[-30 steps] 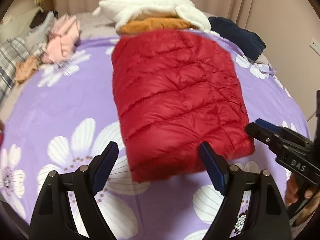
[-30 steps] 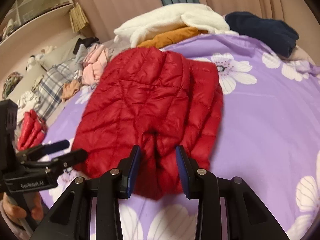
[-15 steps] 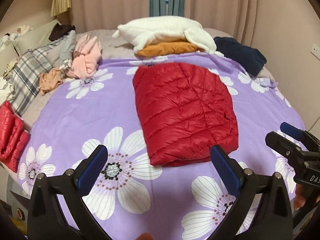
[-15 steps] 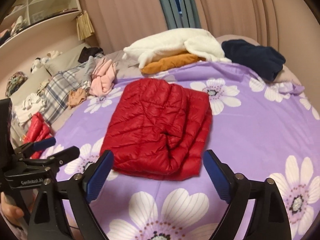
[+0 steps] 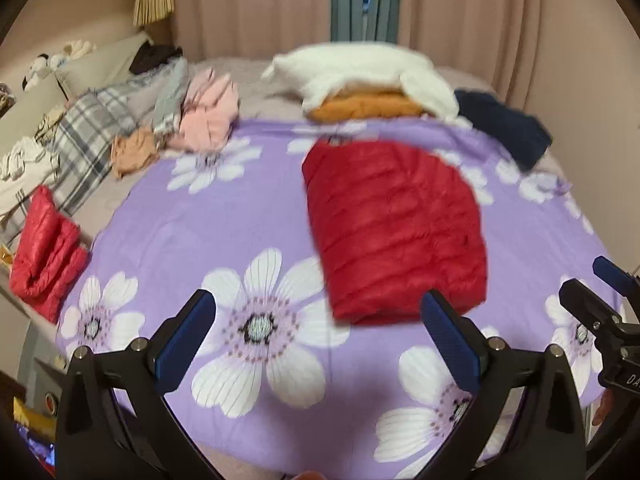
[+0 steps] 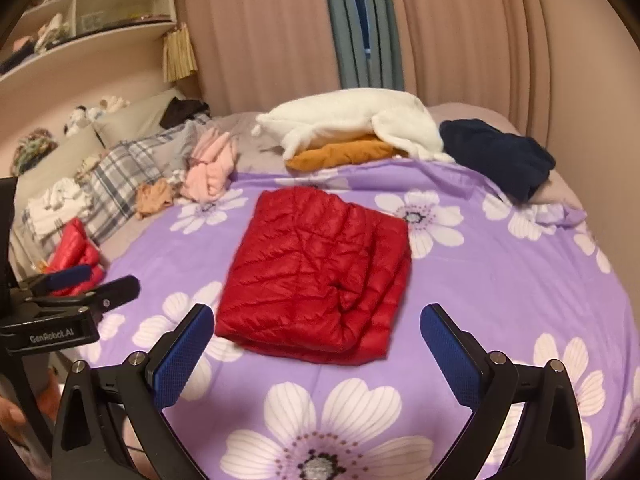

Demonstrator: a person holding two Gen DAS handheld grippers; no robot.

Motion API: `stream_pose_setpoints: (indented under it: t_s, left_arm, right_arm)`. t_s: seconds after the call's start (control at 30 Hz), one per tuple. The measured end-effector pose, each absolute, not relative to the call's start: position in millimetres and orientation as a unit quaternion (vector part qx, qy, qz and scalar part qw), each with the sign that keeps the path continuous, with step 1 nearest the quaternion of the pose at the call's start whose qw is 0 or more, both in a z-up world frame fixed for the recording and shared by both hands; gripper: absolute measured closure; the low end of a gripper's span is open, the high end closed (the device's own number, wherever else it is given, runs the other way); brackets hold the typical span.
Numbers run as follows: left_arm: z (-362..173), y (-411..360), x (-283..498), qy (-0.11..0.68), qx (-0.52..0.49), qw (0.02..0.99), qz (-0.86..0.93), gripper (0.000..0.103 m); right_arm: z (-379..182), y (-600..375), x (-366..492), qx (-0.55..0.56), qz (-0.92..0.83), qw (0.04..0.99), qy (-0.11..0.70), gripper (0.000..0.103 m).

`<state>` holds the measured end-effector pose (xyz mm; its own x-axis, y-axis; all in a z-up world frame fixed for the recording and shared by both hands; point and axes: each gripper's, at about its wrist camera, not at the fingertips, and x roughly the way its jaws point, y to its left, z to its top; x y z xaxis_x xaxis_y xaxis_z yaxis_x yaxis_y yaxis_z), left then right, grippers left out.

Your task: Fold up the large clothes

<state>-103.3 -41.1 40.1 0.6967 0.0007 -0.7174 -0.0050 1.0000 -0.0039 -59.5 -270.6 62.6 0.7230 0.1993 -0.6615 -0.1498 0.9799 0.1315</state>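
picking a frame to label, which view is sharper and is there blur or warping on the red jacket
Right wrist view is sharper: the quilting on the red jacket reads clearly. Left wrist view is motion-blurred, smearing the jacket's stitching. Both views show fisheye bending, dark corners and dim, warm indoor light.

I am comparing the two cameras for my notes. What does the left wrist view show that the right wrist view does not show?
Only the left wrist view shows the right gripper from the side, at its right edge. Only the right wrist view shows the wall shelves and the left gripper at its left edge. Both show the folded red jacket lying free on the purple flowered bedspread, the white garment over an orange one, and open jaws; the right gripper's are opening.
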Motion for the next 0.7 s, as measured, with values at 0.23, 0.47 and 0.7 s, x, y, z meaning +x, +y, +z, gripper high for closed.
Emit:
stream_pose_setpoints:
  t_s: [0.23,0.47,0.7]
  left_arm:
    - [35.4,-45.5,-108.9,0.387,0.011,0.922,0.002,0.000]
    - [36.6,-45.6,-108.8,0.387,0.012,0.922,0.000,0.000]
    - [38.2,-50.8,-110.0,0.388,0.013,0.922,-0.011,0.000]
  right_arm:
    - [52.3,-266.7,-60.1,0.041,0.098,0.918,0.382,0.001]
    - [55.4,-266.0,-61.4,0.038,0.097,0.919,0.381,0.001]
    - [54.5,-266.4,-59.9,0.039,0.101,0.918,0.381,0.001]
